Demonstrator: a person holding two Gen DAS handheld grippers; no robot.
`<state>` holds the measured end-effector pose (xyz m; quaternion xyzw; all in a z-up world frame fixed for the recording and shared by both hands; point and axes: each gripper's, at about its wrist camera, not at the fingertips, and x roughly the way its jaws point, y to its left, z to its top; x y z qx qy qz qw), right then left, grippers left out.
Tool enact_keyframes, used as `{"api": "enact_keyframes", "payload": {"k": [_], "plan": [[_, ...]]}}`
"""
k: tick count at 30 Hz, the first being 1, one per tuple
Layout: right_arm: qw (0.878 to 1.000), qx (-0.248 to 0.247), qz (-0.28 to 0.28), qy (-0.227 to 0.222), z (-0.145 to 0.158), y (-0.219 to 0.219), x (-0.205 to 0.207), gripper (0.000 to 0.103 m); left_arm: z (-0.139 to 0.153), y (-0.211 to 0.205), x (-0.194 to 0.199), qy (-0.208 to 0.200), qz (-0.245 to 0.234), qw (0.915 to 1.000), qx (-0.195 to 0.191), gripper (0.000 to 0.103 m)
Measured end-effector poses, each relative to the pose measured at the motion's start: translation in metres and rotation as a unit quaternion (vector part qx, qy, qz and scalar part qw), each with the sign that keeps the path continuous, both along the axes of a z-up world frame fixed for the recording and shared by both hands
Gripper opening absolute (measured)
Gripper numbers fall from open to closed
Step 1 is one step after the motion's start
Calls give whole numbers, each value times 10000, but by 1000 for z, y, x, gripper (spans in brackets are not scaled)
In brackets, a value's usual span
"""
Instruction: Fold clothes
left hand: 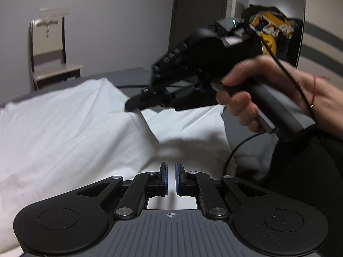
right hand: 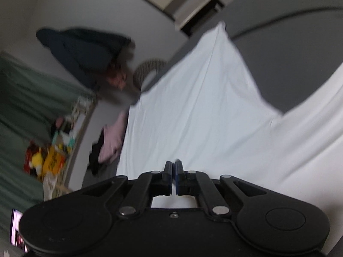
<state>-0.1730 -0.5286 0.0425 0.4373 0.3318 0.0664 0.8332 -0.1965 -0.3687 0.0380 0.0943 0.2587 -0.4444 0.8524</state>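
White garment [left hand: 70, 128] spread over the grey bed [right hand: 289, 64], its type unreadable; left gripper [left hand: 171, 172] pinches a near fold, right gripper [left hand: 133, 105] clamps a raised ridge farther off, fingertips lost in blur; far-left clutter in right wrist view smeared.

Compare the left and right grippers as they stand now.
The left black two-finger gripper shows a narrow gap between its jaws, with white visible in it; the right black two-finger gripper is nearly closed. The left gripper has a grey ribbed plate; the right gripper's is plain black. The right gripper pulls the white cloth up into a peak; whether the left gripper grips it is unclear. Both have black linkages and blue pads.
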Motion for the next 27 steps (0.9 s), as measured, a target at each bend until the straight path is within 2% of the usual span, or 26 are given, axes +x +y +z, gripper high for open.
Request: {"api": "enact_keyframes", "payload": {"k": [3,7,10,13,14,15,16,17,18,19,20,21,23,25,26,27], "plan": [[9995,-40,-291,79,-3,-11,0,3,-2,-22,2,24,-40,10000,56,7],[9966,-443,-565,403,-9,-17,2,2,-9,-42,5,101,-104,9995,270,7],[9936,-499,-632,787,-22,-18,5,3,-5,-40,-5,-212,-35,9986,476,7],[9928,-549,-669,833,-20,-16,5,11,0,-24,-14,-670,50,9941,850,8],[9929,-573,-690,783,-17,-15,3,28,1,-18,-15,-828,33,9914,1013,9],[9931,-600,-712,707,-12,-13,2,46,0,-13,-14,-928,37,9887,1175,17],[9941,-580,-661,636,-10,-11,1,51,0,-8,-11,-996,54,9860,1337,23],[9953,-538,-573,569,-8,-9,1,52,0,-4,-9,-1064,70,9829,1498,36],[9963,-485,-464,531,-6,-7,1,52,0,1,-6,-1119,133,9813,1558,51],[9969,-439,-329,571,-8,-4,3,52,1,5,-3,-1183,258,9811,1513,58],[9970,-399,-185,643,-11,-1,5,51,4,10,-1,-1255,402,9808,1441,72],[9961,-465,-74,747,-14,2,7,51,6,14,1,-1299,516,9809,1352,79],[9926,-702,112,989,-19,9,11,46,8,17,6,-1215,542,9824,1312,80],[9929,-698,262,926,-18,12,12,23,4,17,5,-1305,477,9783,1535,80],[9944,-625,348,784,-15,13,12,7,1,16,4,-1372,438,9754,1670,80],[9953,-587,365,674,-11,13,11,3,-2,15,3,-1472,452,9717,1791,80]]}}
